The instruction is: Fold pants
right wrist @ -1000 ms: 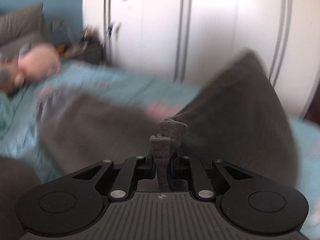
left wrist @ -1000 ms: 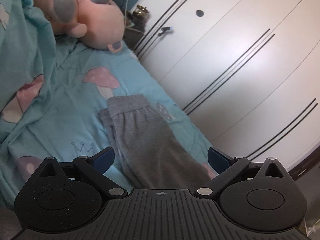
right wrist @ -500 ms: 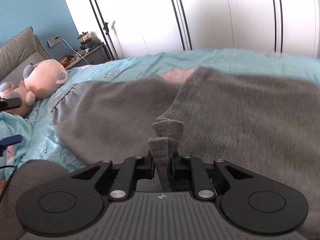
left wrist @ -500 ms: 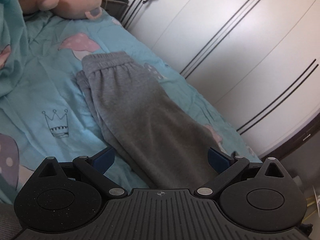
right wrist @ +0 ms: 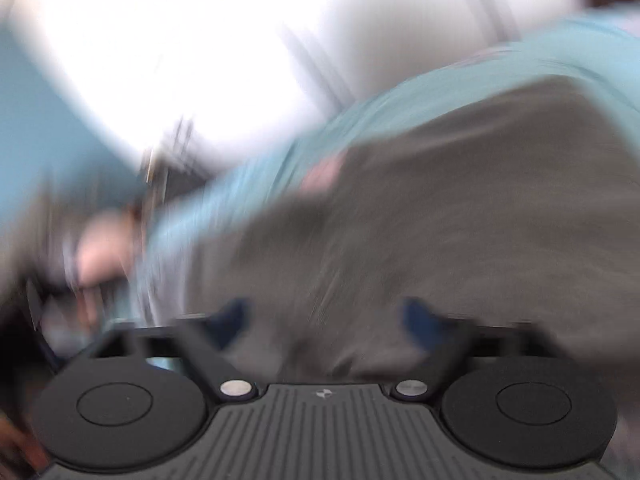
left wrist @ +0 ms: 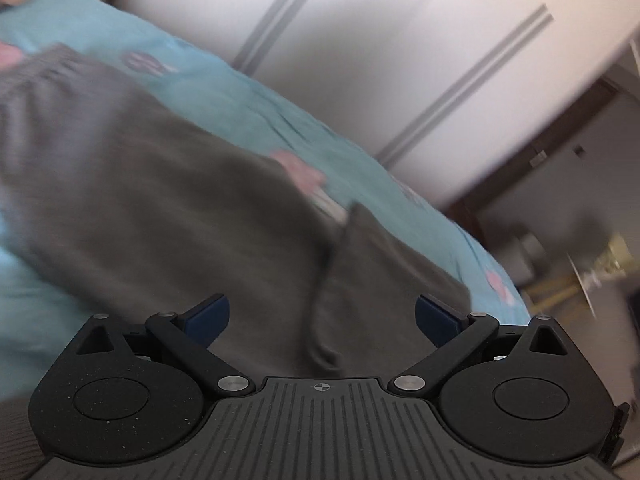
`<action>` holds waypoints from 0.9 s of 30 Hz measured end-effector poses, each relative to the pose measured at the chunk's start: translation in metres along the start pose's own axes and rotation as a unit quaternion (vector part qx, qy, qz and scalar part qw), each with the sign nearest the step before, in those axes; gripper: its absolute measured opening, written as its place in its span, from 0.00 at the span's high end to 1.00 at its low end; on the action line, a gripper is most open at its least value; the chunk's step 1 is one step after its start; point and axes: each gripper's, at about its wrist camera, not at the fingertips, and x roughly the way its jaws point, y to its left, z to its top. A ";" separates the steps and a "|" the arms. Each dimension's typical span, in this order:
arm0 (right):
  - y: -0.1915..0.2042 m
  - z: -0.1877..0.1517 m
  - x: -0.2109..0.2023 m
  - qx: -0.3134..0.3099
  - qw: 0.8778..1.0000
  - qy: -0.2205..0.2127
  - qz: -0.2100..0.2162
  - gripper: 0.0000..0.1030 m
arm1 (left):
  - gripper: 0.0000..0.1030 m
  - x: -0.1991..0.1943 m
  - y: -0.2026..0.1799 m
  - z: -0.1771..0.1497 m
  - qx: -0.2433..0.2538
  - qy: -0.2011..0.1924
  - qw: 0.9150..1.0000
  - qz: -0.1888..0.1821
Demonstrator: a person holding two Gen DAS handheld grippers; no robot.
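Grey pants spread on a teal bed, both grippers over them.

Left wrist view: the left gripper has its fingers spread wide, gripping nothing, above the pants, which lie across the bedspread beside the white wardrobe. Right wrist view, heavily blurred: the right gripper is opening, its blue fingertips apart; the pants lie under them, unpinched.

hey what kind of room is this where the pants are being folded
Most likely a bedroom. The grey pants lie on a bed with a turquoise printed cover, and tall white wardrobe doors stand right behind it.
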 end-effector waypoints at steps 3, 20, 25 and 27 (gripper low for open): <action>-0.040 0.005 -0.038 0.100 0.994 -0.030 -0.016 0.05 | 0.01 0.053 -0.011 -0.002 -0.013 0.055 0.998 -0.007; -0.064 -0.012 -0.058 0.179 0.979 -0.046 -0.081 0.05 | 0.19 0.110 -0.020 -0.035 0.028 0.150 0.988 -0.031; -0.072 -0.010 -0.066 0.214 0.965 -0.083 -0.128 0.05 | 0.41 0.111 -0.026 -0.035 0.039 0.139 0.989 -0.025; -0.066 -0.011 -0.068 0.199 0.965 -0.089 -0.144 0.05 | 0.44 0.109 -0.020 -0.035 0.024 0.129 0.991 -0.030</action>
